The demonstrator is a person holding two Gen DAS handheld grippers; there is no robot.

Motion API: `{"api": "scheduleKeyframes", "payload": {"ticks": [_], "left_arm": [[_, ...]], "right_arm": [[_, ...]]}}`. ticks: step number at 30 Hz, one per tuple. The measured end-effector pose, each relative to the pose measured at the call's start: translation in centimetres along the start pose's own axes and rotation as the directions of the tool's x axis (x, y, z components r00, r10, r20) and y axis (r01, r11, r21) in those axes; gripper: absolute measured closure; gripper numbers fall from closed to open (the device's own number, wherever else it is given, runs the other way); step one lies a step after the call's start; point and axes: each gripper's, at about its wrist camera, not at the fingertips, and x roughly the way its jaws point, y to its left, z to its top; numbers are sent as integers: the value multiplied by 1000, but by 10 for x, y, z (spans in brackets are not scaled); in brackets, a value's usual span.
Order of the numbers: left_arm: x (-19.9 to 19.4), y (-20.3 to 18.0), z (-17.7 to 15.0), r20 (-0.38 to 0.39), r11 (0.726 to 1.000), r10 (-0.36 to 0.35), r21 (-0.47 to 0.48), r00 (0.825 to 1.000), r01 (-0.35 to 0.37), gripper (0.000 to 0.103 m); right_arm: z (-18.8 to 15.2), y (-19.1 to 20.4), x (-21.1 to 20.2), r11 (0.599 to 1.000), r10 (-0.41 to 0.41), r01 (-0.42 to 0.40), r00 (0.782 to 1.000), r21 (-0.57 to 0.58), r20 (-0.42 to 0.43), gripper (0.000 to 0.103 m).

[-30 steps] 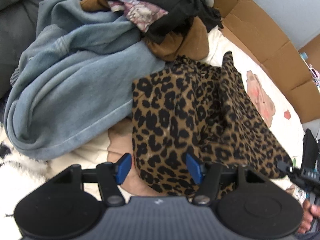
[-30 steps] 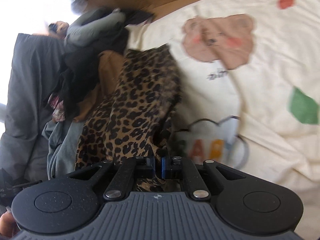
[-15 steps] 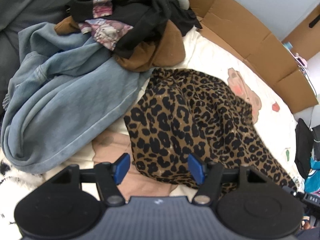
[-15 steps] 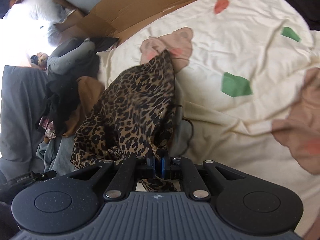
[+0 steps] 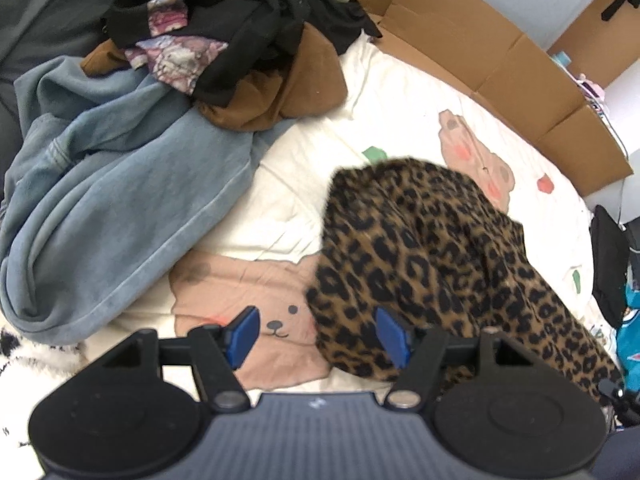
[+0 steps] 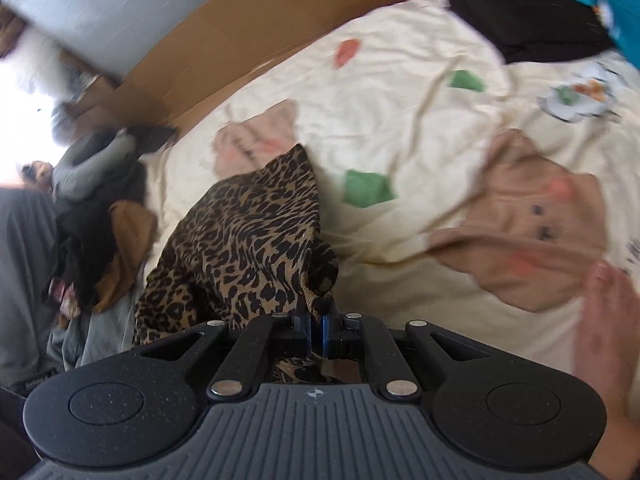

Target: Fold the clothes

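A leopard-print garment [image 5: 432, 256] lies bunched on a cream bedsheet [image 5: 360, 88] printed with bears. My left gripper [image 5: 316, 334] is open and empty, with its right finger at the garment's near edge. My right gripper [image 6: 315, 326] is shut on a bunched edge of the leopard-print garment [image 6: 248, 240] and holds it lifted, the cloth trailing back to the left over the sheet [image 6: 400, 92].
A pile of unfolded clothes sits at the back left: a light blue sweatshirt [image 5: 112, 200], a brown garment [image 5: 280, 92] and black clothes [image 5: 240, 20]. Cardboard [image 5: 500, 64] lines the bed's far edge. Black and teal items [image 6: 532, 20] lie at the right. A bare foot [image 6: 604, 340] rests on the sheet.
The right gripper has pulled the leopard garment to the right, away from the clothes pile. More bare sheet now shows between the garment and the blue sweatshirt. The left gripper stays open.
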Motion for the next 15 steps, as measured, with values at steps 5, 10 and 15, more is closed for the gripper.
{"api": "scheduleKeyframes", "payload": {"ticks": [5,10,15], "left_arm": [[-2,-3,-6,-3,1000,3,18,1000,-3,35],[-4,-3,-8,-2,1000,3,17,1000,-3,35],[-3,-3,-7,-6,1000,6,15,1000,-6,35]], "right_arm": [[-2,-14,-17,998,-57,57,998,7,-16,100],[-2,-12,-30,991,-122,122,993,-49,5,91],[6,-10,-35,993,-98,100,995,-61,34,80]]}}
